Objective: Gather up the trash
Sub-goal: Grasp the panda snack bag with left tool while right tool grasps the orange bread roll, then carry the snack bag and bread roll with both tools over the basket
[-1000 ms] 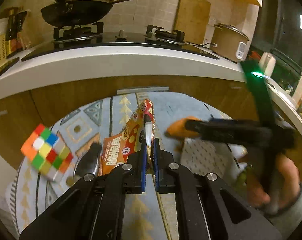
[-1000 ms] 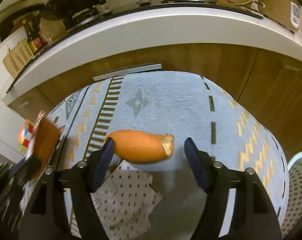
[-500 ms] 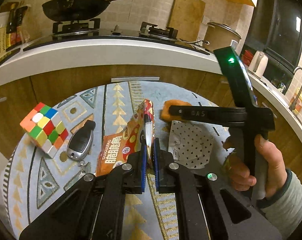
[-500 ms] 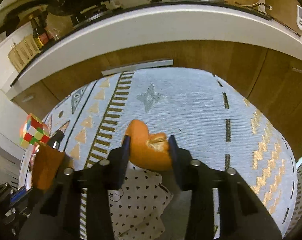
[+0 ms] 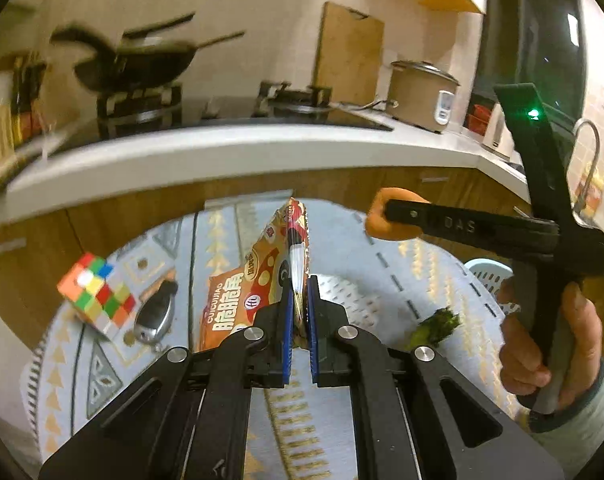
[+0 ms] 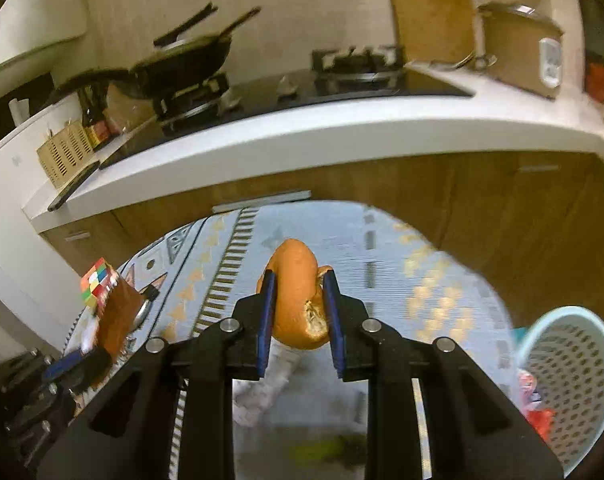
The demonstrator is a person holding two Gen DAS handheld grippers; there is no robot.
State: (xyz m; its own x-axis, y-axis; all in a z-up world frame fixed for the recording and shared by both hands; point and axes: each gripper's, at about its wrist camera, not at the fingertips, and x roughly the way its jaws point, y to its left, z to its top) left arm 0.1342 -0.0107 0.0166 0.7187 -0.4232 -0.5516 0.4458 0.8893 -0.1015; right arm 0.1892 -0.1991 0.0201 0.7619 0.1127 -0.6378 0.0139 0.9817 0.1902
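The patterned rug (image 5: 333, 248) carries 1 puzzle cube (image 5: 96, 293), 1 car key (image 5: 154, 316), 1 green scrap (image 5: 435, 326). 1 pale basket (image 6: 573, 380) stands at its right edge. The left gripper (image 5: 300, 308), angled downward, is pressed together on 1 orange snack wrapper (image 5: 262, 280), long axis pointing away, held on edge. The right gripper (image 6: 298, 308), gripped by 1 hand (image 5: 549, 344), is closing on 1 orange peel (image 6: 296, 300), upright above the rug.
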